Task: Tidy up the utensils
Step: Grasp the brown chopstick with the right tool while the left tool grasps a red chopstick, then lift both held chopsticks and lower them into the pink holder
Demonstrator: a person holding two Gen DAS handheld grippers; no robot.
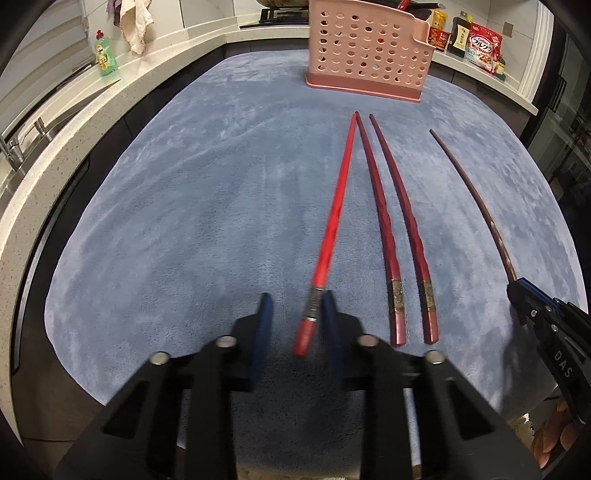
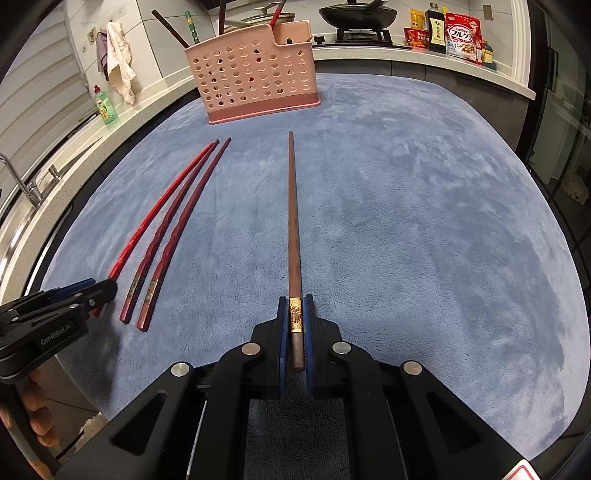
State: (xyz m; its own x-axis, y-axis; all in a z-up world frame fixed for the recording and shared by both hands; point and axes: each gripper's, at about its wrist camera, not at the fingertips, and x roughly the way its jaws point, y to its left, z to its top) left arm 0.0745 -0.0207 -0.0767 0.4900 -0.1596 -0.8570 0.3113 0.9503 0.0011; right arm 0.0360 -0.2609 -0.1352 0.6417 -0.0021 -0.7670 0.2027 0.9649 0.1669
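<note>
A bright red chopstick (image 1: 334,218) lies on the blue mat (image 1: 184,221) with its thick end between the fingers of my left gripper (image 1: 296,295). The jaws stand apart; the stick leans against the right-hand pad only. A pair of dark red chopsticks (image 1: 384,221) lies just to its right. My right gripper (image 2: 295,299) is shut on the gold-banded end of a brown chopstick (image 2: 293,221) that points towards the pink perforated utensil basket (image 2: 255,70). Several utensils stand in the basket. The left gripper (image 2: 109,290) shows at the left edge of the right wrist view.
Pale kitchen counter (image 1: 59,122) wraps around the mat. A green dish-soap bottle (image 1: 105,55), a hanging cloth (image 1: 136,22) and a tap (image 1: 11,147) are on the left. Sauce bottles and a cereal bag (image 2: 461,35) stand back right, beside a black pan (image 2: 356,14) on the hob.
</note>
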